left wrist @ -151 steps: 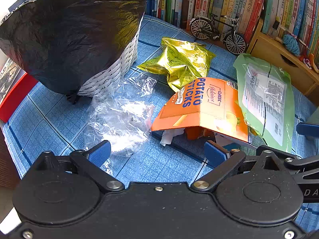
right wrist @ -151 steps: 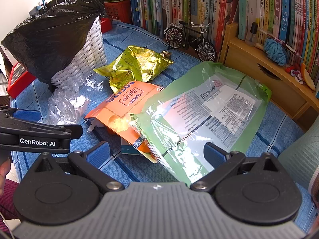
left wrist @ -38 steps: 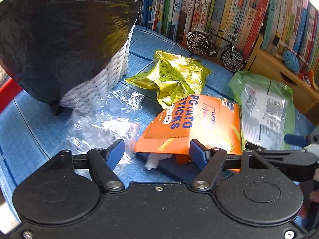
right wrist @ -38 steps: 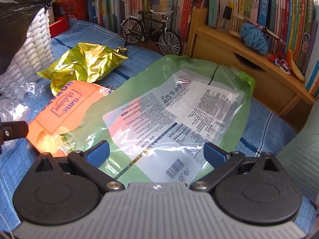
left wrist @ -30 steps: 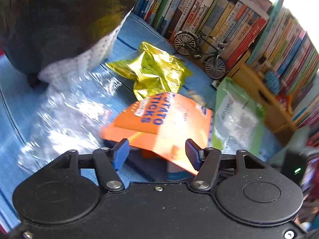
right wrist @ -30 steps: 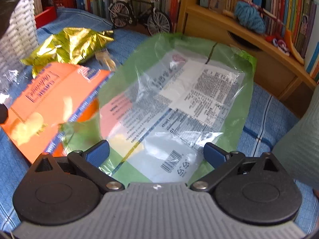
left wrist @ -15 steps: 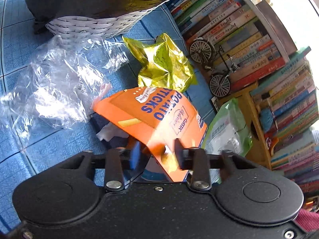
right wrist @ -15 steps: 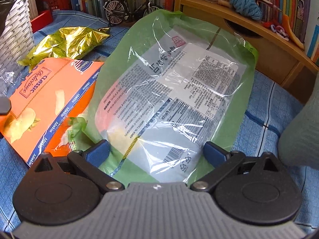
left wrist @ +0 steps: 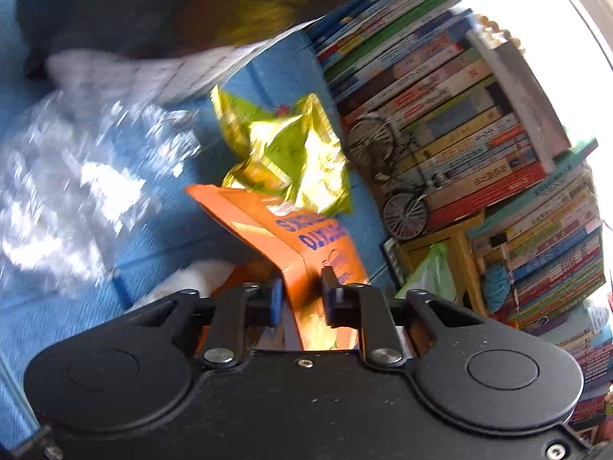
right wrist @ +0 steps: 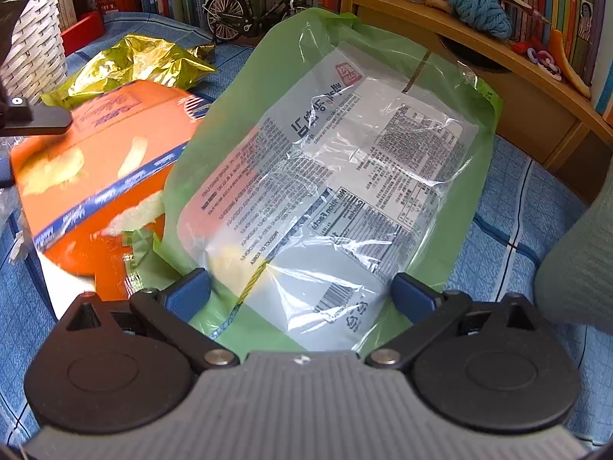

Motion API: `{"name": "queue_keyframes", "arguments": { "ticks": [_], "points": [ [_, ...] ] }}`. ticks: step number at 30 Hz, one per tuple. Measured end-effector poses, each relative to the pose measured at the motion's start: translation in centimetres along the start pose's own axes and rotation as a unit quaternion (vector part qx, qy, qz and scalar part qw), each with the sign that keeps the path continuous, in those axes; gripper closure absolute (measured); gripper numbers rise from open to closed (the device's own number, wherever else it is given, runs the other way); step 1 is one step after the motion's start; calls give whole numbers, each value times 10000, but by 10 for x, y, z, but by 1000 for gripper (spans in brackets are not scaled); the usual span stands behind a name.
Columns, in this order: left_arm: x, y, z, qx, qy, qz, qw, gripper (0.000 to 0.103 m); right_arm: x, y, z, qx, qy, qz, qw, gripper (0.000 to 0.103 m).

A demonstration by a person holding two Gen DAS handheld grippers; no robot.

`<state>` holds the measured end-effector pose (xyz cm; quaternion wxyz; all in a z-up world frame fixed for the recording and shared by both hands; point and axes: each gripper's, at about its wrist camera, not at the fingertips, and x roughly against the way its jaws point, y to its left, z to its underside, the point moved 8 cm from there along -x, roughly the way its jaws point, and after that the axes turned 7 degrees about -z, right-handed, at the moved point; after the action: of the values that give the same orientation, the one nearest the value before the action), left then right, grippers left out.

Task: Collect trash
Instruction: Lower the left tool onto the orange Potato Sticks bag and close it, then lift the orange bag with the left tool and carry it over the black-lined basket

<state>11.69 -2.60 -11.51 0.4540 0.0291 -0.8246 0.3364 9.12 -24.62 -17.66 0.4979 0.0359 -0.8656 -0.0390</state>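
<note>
Your left hand-held gripper [left wrist: 302, 295] pinches the orange snack box [left wrist: 306, 245], its jaws having just been closing on the cardboard, one edge of the box raised off the blue cloth [left wrist: 46, 326]. A second ago those jaws stood wide around the box; now the view has rolled and blurred. Your right hand-held gripper [right wrist: 302, 291] hangs spread over the green plastic bag [right wrist: 333, 176], pads clear of it, where it was a second ago. Four pieces of trash lie out: the box, the green bag, one gold foil wrapper [right wrist: 130, 65] and one clear plastic film [left wrist: 72, 191]. The white wicker basket [right wrist: 34, 50], lined with a black bag [left wrist: 172, 7], stands beyond them; its inside is hidden.
</note>
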Motion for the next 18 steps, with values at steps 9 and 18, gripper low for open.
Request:
{"name": "queue_keyframes", "arguments": {
  "ticks": [9, 18],
  "points": [
    [47, -51, -5, -1554, -1134, 84, 9813, 93, 2, 0, 3, 95, 13, -55, 9999, 0],
    [130, -107, -11, -2822, -2719, 133, 9199, 94, -1, 3, 4, 138, 11, -57, 9999, 0]
  ]
}}
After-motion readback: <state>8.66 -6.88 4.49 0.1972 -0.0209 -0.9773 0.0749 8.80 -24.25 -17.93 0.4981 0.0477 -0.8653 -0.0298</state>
